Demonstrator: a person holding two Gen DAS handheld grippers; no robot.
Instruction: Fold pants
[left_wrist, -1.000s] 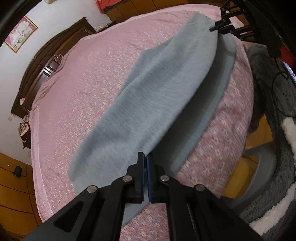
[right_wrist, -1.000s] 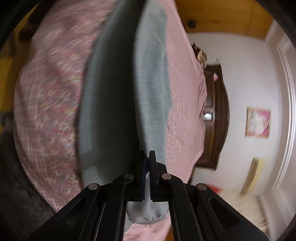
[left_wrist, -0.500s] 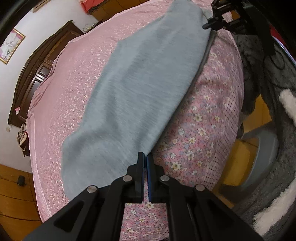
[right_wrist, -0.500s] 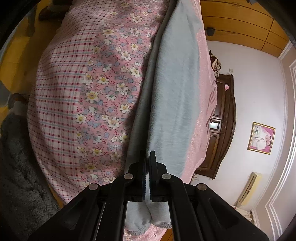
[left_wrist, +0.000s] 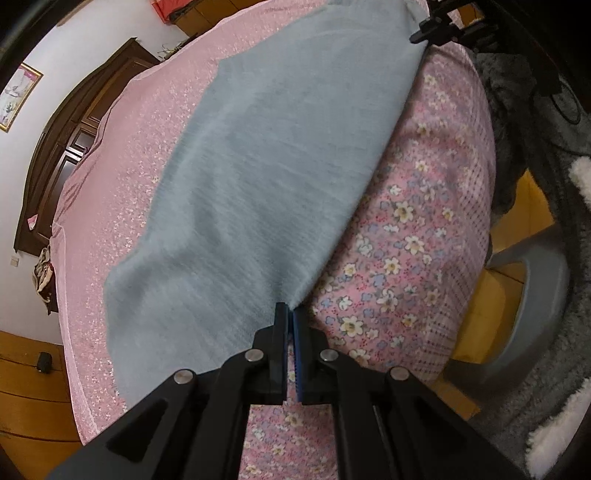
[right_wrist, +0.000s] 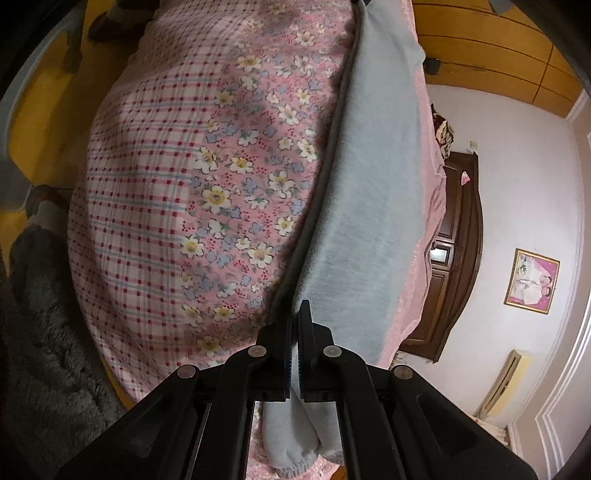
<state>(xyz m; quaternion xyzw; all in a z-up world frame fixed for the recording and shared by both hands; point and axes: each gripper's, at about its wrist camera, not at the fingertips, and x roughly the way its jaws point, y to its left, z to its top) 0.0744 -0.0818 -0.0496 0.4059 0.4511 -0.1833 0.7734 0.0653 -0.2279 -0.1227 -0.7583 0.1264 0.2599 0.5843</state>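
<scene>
The grey sweatpants (left_wrist: 280, 177) lie folded lengthwise on the bed (left_wrist: 424, 236), both tools, left (left_wrist: 289, 314) and right (right_wrist: 295, 314), pinching one edge; crosswise folds remain.

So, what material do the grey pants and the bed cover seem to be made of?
The pants look like soft brushed fleece or sweatshirt knit: matte, fuzzy nap, ribbed gathered cuffs. The bed cover looks like thin printed woven cotton, matte, with flowers and checks, though this is uncertain.

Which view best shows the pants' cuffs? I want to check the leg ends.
The right wrist view: the elastic cuffs hang below the right tool, which pinches the grey pants. The left wrist view shows only the broad cloth, no cuffs.
</scene>
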